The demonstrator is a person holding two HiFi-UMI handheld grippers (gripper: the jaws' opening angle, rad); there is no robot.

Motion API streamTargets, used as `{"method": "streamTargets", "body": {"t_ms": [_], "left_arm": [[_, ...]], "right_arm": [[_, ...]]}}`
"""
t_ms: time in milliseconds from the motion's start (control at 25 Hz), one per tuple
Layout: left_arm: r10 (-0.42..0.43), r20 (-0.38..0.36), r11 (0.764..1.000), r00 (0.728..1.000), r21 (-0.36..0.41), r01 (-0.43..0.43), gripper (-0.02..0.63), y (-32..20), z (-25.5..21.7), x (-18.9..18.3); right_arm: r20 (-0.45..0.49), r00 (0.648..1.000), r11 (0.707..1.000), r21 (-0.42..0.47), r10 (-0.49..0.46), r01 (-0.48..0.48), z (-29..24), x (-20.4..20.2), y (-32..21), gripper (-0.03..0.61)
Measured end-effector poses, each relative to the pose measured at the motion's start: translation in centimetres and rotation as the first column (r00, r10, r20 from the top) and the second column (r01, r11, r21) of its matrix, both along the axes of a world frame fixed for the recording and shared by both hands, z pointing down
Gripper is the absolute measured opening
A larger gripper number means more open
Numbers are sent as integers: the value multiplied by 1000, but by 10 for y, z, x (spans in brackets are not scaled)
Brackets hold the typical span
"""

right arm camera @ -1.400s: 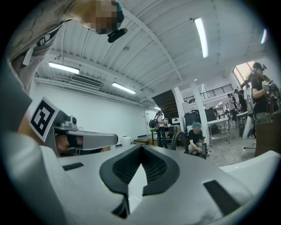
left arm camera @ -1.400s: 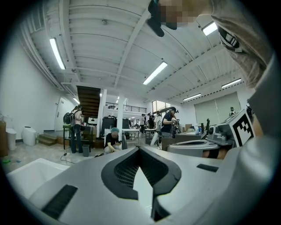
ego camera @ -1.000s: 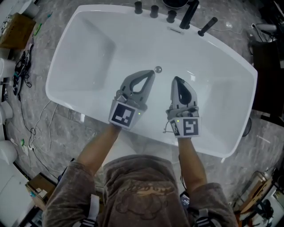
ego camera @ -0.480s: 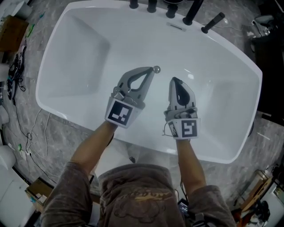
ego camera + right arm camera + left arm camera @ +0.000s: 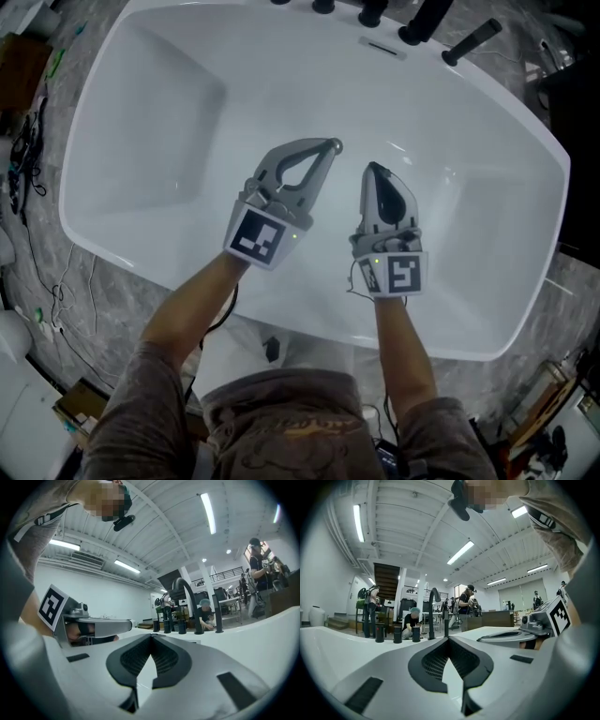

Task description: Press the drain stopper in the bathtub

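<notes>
Drain stopper (image 5: 337,145) just beyond closed left claw (image 5: 328,146)

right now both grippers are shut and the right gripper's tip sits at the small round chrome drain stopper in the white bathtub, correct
Wrong side: the head view shows the tip of the left gripper at the small round chrome drain stopper in the white bathtub; the right gripper is beside it over bare tub. Both are shut.
</notes>
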State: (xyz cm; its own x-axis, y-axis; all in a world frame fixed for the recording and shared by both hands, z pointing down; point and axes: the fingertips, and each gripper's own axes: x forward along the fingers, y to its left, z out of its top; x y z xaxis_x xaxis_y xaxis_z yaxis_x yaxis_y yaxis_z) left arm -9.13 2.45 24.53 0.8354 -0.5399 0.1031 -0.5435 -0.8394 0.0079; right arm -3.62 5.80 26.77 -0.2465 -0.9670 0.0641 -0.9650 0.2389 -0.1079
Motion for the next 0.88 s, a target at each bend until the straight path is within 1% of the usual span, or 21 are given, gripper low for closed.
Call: {"method": "streamTargets", "body": {"t_ms": [160, 640, 720, 880], "left_arm": [[13, -7, 1000, 1000, 15, -12, -2, -8, 18, 3], [18, -30, 1000, 999, 8, -18, -2, -24, 85, 5], [21, -43, 1000, 999, 11, -21, -2, -25, 94, 5], [-3, -59, 1000, 998, -1, 3, -2, -33, 115, 1]], "right_arm": [[4, 1000, 1000, -4, 4, -4, 21, 1, -8, -2], [18, 1000, 1000, -21, -2, 2, 88, 2, -28, -2], [30, 1000, 1000, -21, -3, 4, 98, 2, -31, -2], [37, 999, 1000, -21, -3, 4, 115, 0, -37, -2]]}}
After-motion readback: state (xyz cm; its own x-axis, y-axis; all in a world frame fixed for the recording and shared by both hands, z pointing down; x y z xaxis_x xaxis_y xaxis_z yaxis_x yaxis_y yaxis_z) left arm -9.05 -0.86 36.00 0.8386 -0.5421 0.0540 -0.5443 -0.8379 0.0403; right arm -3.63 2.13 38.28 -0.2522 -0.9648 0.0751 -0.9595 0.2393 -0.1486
